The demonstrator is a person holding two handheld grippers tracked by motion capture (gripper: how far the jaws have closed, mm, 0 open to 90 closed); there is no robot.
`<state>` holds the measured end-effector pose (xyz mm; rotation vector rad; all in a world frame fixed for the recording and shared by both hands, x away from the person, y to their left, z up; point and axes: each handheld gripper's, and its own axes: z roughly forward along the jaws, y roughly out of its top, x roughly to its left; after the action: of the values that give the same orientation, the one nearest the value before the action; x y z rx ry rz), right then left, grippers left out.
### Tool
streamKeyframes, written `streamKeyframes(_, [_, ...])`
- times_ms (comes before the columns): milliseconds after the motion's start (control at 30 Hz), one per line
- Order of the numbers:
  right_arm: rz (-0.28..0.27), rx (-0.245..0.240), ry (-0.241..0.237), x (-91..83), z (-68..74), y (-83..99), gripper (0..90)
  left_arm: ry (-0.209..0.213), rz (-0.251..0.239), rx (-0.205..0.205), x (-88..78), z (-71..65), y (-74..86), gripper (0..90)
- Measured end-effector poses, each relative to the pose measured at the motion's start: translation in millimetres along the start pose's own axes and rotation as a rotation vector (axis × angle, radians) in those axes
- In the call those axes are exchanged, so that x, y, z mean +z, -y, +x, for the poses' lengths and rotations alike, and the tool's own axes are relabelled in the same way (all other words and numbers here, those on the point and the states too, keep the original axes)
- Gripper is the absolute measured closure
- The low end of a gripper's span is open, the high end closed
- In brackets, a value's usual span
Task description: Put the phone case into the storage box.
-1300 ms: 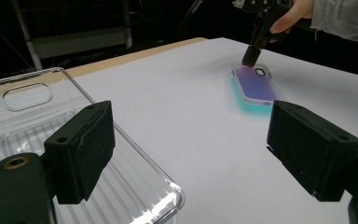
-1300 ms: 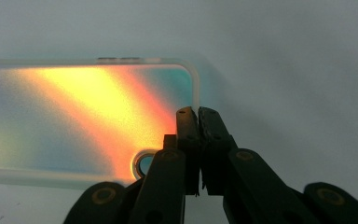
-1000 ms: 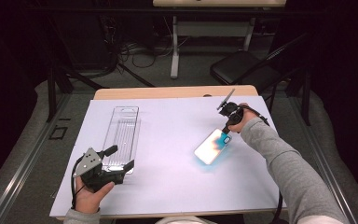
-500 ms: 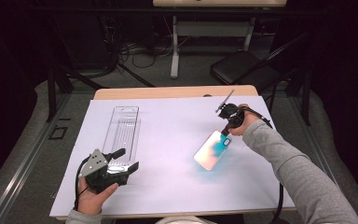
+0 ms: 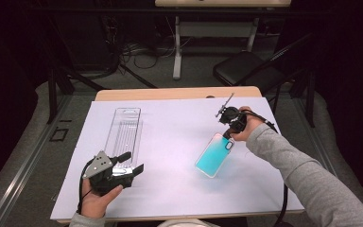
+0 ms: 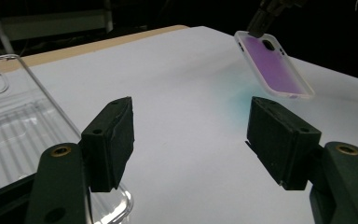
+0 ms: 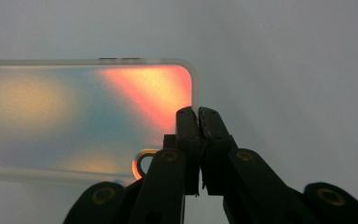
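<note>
One white sheet (image 5: pixel 179 142) covers the table; right gripper (image 5: pixel 228 133) clamps the phone case (image 5: pixel 215 153) (left gripper (image 5: pixel 131 163) closing, empty).

Place: lab-like recording room, dim and dark-walled.
Work surface: wooden table (image 5: pixel 175 93) under a white sheet (image 5: pixel 179 142), lying beneath the left gripper (image 5: pixel 133 163).
Floor: grey, beyond that gripper, strewn with loose cables (image 5: pixel 123 52).
Furniture: white desk frame (image 5: pixel 177 47) and black chair (image 5: pixel 246 71) farther off, beyond the table.
</note>
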<state>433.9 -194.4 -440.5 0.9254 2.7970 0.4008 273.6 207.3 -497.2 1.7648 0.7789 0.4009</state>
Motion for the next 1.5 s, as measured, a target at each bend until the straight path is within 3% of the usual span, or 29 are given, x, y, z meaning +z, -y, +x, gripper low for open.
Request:
streamKeyframes(100, [-0.014,-0.016,0.010,-8.4,6.6,-4.1,87.9,-0.019,0.003,0.004,-0.4,-0.6,-1.3,33.0])
streamKeyframes(433, [-0.046,-0.100,0.066,-26.4,29.9,-23.5,87.9,-0.014,0.012,-0.022,-1.0,0.7,-1.0,33.0])
streamKeyframes(633, [-0.061,-0.138,0.080,-32.7,39.5,-34.2,87.9,-0.024,0.018,-0.017,0.3,-0.3,-0.8,33.0])
streamKeyframes(900, [-0.083,-0.168,0.083,-35.8,47.3,-44.9,87.9,-0.030,-0.001,-0.032,1.6,-0.3,-2.4,33.0])
streamKeyframes(1500, [-0.096,-0.238,0.099,-29.2,65.2,-59.2,87.8,0.003,0.052,-0.067,23.6,-2.1,-13.5,33.0])
